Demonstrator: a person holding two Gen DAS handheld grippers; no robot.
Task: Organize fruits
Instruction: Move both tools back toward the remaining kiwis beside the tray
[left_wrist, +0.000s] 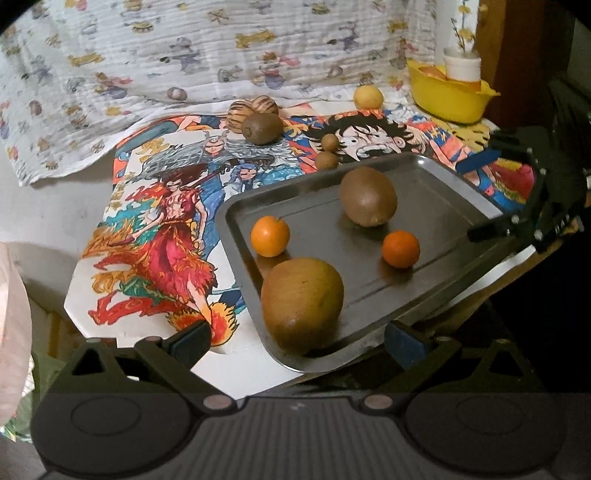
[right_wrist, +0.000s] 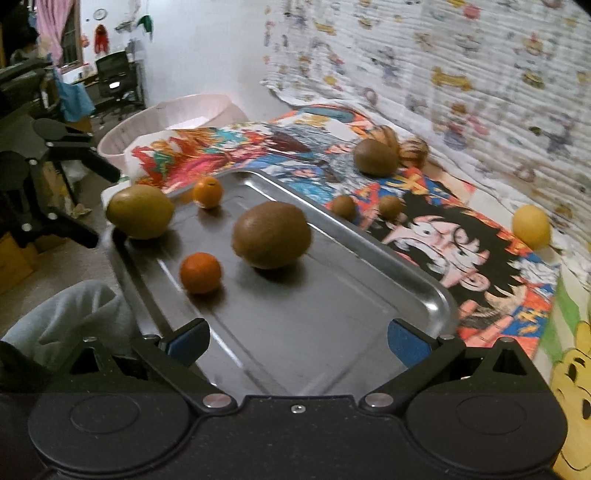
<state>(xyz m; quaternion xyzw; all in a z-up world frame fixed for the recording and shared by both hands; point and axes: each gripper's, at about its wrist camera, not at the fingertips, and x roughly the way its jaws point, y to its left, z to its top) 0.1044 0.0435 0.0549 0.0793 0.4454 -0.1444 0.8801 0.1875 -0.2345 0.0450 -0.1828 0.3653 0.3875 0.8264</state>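
Colourful cartoon-printed cloth (left_wrist: 155, 236) is covering the table. Rectangular stainless steel tray (right_wrist: 424, 295) is sitting on it, holding two big brown kiwis (left_wrist: 302, 314) (left_wrist: 368, 195) and two small round oranges (left_wrist: 270, 236) (left_wrist: 400, 248). Third brown kiwi (left_wrist: 262, 127), two tiny brown round fruits (left_wrist: 327, 159), a yellow lemon (left_wrist: 368, 98) are lying on the cloth beyond the tray. Yellow plastic bowl (left_wrist: 448, 96) is standing at far corner. Left gripper (left_wrist: 297, 341) and right gripper (right_wrist: 299, 341) are both hanging spread wide, gripping nothing.

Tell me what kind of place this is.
Probably a lived-in home room, not a kitchen: cartoon posters cover the table, a printed cloth hangs behind, and an office chair stands farther back.
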